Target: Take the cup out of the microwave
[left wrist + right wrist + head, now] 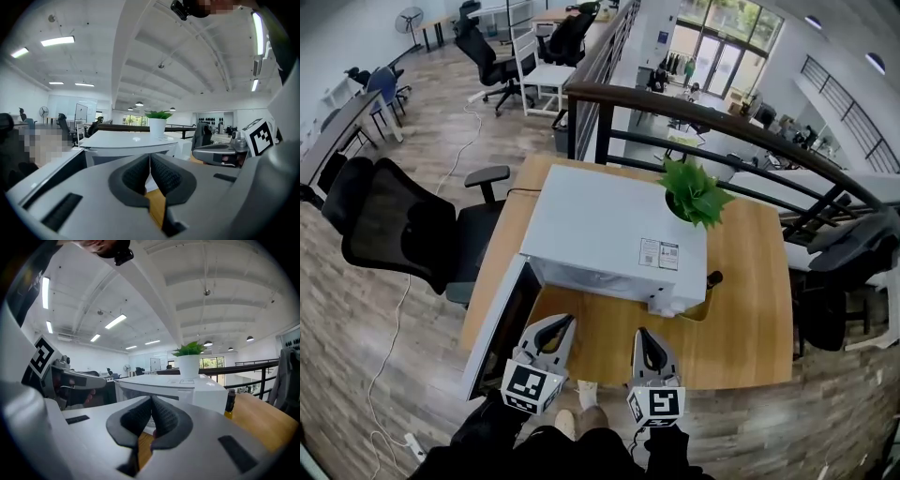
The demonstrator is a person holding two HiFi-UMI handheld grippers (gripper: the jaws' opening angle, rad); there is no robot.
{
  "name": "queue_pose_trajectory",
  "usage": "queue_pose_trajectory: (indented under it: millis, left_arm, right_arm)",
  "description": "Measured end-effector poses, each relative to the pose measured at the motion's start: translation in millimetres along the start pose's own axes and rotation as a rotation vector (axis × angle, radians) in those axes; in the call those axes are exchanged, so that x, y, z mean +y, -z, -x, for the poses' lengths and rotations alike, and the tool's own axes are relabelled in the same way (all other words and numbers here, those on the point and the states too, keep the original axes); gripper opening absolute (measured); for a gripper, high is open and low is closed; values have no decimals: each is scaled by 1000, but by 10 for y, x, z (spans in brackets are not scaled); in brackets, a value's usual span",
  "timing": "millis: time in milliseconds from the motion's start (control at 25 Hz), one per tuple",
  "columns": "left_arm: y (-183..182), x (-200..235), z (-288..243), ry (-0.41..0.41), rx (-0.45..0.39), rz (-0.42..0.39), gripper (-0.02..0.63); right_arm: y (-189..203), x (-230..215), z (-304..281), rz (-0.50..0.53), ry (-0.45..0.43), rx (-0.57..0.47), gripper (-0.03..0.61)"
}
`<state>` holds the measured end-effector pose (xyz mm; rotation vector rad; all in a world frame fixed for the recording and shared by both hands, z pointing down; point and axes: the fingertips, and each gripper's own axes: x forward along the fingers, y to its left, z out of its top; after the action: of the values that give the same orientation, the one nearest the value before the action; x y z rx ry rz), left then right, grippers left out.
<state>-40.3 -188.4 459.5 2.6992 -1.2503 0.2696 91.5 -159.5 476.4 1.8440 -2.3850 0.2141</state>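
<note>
Tabletop [750, 319] of wood in an open office bears a white microwave [609, 230], door [492, 333] swung open, its inside and the cup hidden from the head view; in their own views the left gripper [150, 158] and right gripper [151, 399] each have jaws closed together, empty, facing it.

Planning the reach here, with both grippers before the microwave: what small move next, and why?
Probably open the right gripper and ease it toward the microwave: the door stands open, the gripper's jaws are shut and empty, and no cup shows yet.
</note>
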Motion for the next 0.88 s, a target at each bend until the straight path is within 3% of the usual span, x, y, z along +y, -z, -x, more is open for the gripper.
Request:
queue_pose_trajectory:
  millis: [400, 880]
  left_arm:
    - [457, 333, -739, -22, 77, 60, 28]
    - [1003, 487, -1367, 10, 164, 127, 29]
  right_arm:
    - [440, -276, -641, -43, -47, 71, 15]
    - [882, -533, -948, -76, -50, 141, 15]
